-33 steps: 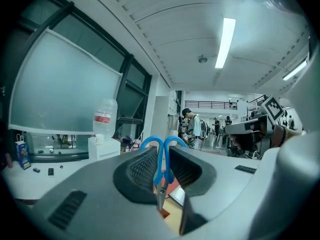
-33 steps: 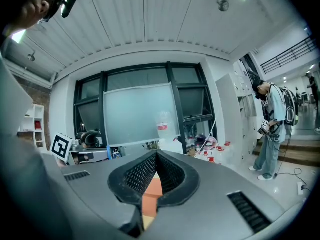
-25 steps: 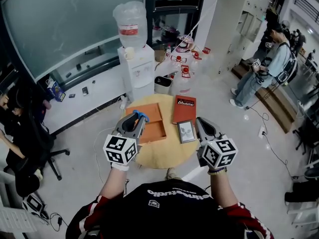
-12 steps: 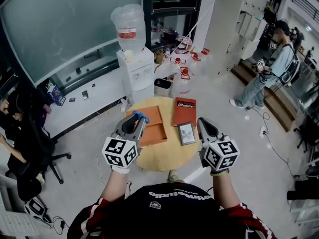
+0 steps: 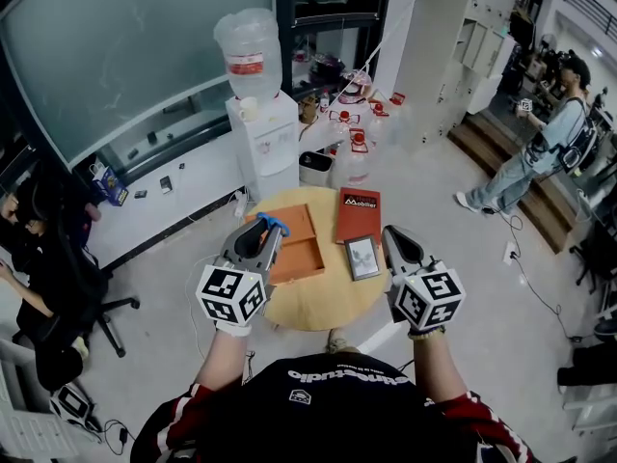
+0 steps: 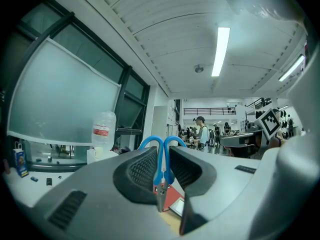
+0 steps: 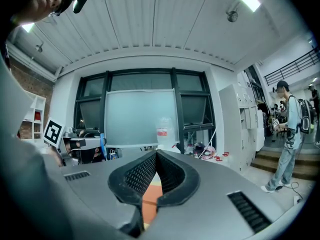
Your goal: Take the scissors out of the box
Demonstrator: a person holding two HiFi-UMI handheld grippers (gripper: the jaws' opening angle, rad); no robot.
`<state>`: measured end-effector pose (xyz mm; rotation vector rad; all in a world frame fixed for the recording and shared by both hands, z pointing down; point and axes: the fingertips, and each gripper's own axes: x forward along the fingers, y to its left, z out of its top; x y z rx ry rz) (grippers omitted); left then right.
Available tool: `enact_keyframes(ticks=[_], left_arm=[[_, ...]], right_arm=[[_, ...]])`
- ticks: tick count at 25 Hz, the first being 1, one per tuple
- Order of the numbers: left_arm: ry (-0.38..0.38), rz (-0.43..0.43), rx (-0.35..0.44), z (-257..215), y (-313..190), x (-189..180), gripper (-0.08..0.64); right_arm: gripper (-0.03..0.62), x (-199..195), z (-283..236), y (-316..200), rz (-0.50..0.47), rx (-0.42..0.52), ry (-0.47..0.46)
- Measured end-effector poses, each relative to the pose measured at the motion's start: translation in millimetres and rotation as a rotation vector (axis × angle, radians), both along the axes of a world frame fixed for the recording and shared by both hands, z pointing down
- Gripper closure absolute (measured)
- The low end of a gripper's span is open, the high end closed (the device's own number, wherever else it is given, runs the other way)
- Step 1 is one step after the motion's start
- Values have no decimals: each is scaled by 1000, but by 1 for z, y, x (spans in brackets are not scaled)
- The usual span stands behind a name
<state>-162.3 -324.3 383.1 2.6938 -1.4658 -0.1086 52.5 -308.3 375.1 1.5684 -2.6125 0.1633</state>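
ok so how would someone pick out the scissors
Find the round wooden table by the water dispenser. Over its open orange box, the left gripper pinches the scissors. Their blue loop handles poke past the jaws, the only blue there.

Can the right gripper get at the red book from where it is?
Probably yes: the right gripper hovers empty, jaws shut, and nothing covers the red book just ahead; it must open first.
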Motion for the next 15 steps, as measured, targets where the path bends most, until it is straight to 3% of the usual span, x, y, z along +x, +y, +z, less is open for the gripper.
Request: enact_keyframes(ticks=[15], left_arm=[[-5, -6, 0, 1, -5, -5, 471]], right_arm=[[565, 0, 2, 1, 14, -3, 15]])
